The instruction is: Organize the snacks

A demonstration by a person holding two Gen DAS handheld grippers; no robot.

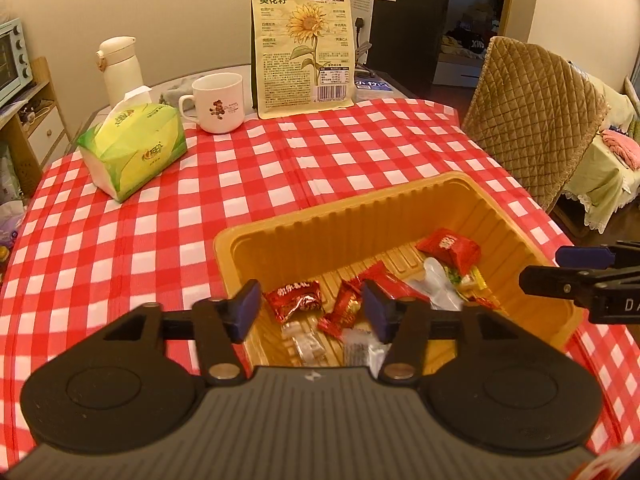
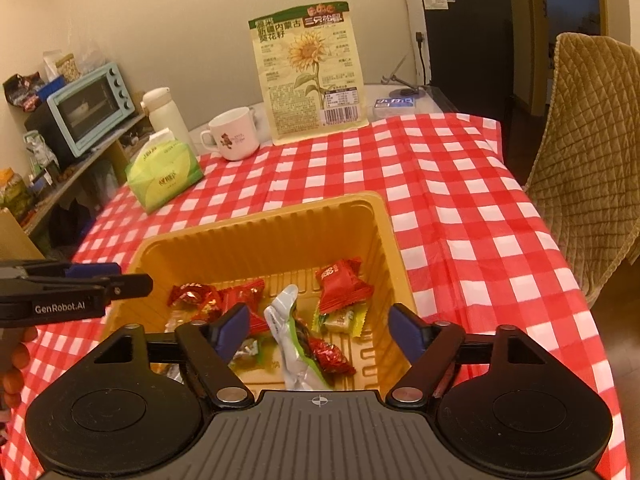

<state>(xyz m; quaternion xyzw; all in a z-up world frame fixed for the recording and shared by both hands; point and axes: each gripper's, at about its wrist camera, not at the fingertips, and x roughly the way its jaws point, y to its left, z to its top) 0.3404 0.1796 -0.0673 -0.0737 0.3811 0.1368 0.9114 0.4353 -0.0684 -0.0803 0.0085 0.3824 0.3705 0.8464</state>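
An orange plastic tray (image 1: 360, 216) (image 2: 256, 224) sits on the red checked tablecloth and holds several wrapped snacks: red packets (image 1: 448, 248) (image 2: 342, 284), a white-green wrapper (image 2: 296, 336), and clear-wrapped candies (image 1: 306, 344). My left gripper (image 1: 310, 310) is open and empty, hovering over the tray's left near part; it also shows in the right wrist view (image 2: 112, 276). My right gripper (image 2: 318, 330) is open and empty over the tray's near edge; it also shows in the left wrist view (image 1: 560, 268).
A sunflower-seed bag (image 1: 302, 44) (image 2: 310, 68) stands at the table's far edge. A white mug (image 1: 218, 102) (image 2: 236, 134), a green tissue pack (image 1: 134, 146) (image 2: 166, 172) and a white thermos (image 1: 120, 66) stand at far left. A padded chair (image 1: 536, 116) (image 2: 588, 160) is at the right.
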